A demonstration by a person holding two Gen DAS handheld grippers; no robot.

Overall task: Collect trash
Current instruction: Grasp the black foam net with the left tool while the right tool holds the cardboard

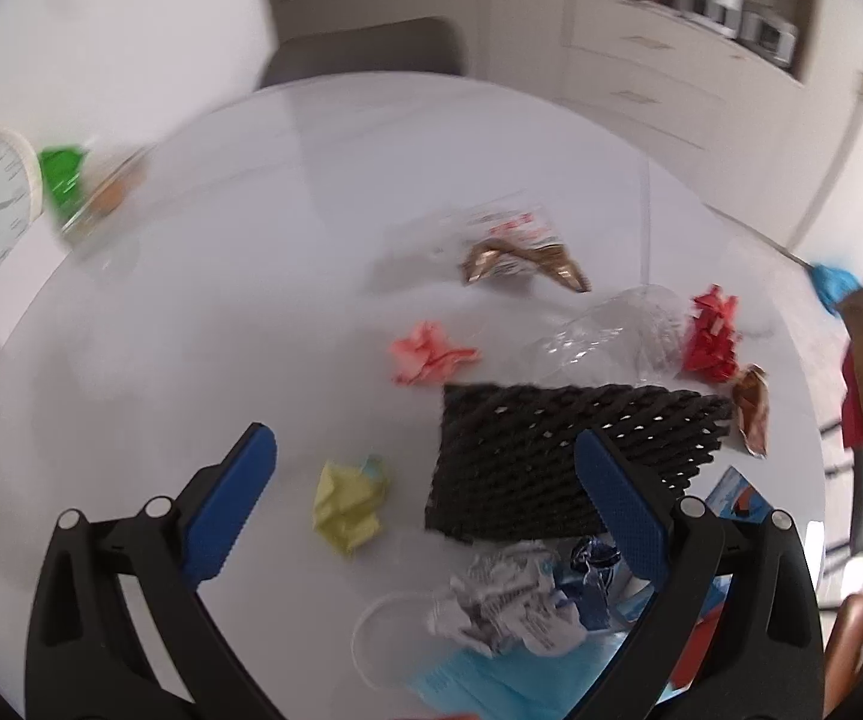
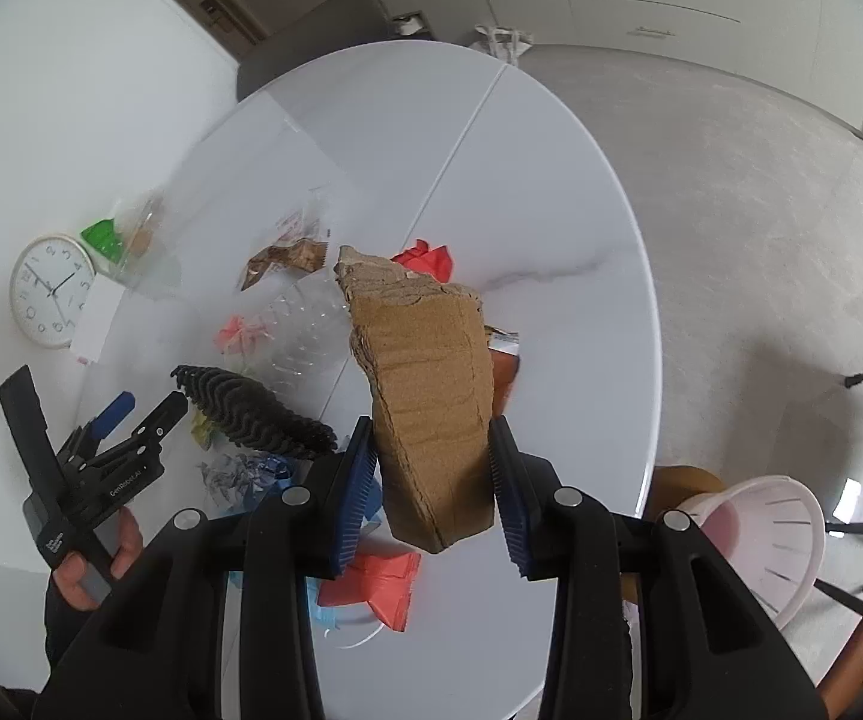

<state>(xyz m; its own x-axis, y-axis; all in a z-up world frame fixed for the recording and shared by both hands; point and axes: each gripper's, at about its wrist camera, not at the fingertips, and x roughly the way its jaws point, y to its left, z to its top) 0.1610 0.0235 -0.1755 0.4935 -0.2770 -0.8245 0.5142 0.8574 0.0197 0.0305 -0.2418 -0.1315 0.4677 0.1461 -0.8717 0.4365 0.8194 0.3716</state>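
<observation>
Now the right gripper (image 2: pixel 434 480) has the cardboard (image 2: pixel 425 396) pinched between its blue pads, jaws pressing both flanks, and the piece hangs clear above the table (image 2: pixel 551 192). Its long axis runs straight out from the claw, torn end farthest away. Low and to the right, past the table edge, sits the pink bin (image 2: pixel 773 534), mouth tilted toward the camera. That is the relation to watch: the bin lies to the right of the loaded claw and near it, so the drop looks like a swing rightward off the table, and the right hand is plainly the one placed for it.

Over on the left, the left gripper (image 1: pixel 425 510) hovers spread wide with nothing between the fingers. Just ahead of it lies a yellow wad (image 1: pixel 350 507), almost between the tips; the black mesh (image 1: pixel 551 450) is further right, under the right finger. A newspaper ball (image 1: pixel 509 603) sits close below, on a blue mask (image 1: pixel 479 681). Beyond those, a pink wad (image 1: pixel 428 354), a clear bottle (image 1: pixel 605 330), a red scrap (image 1: pixel 712 336) and a foil wrapper (image 1: pixel 521 261) wait. The left view is blurred, so finer detail is lost.
</observation>
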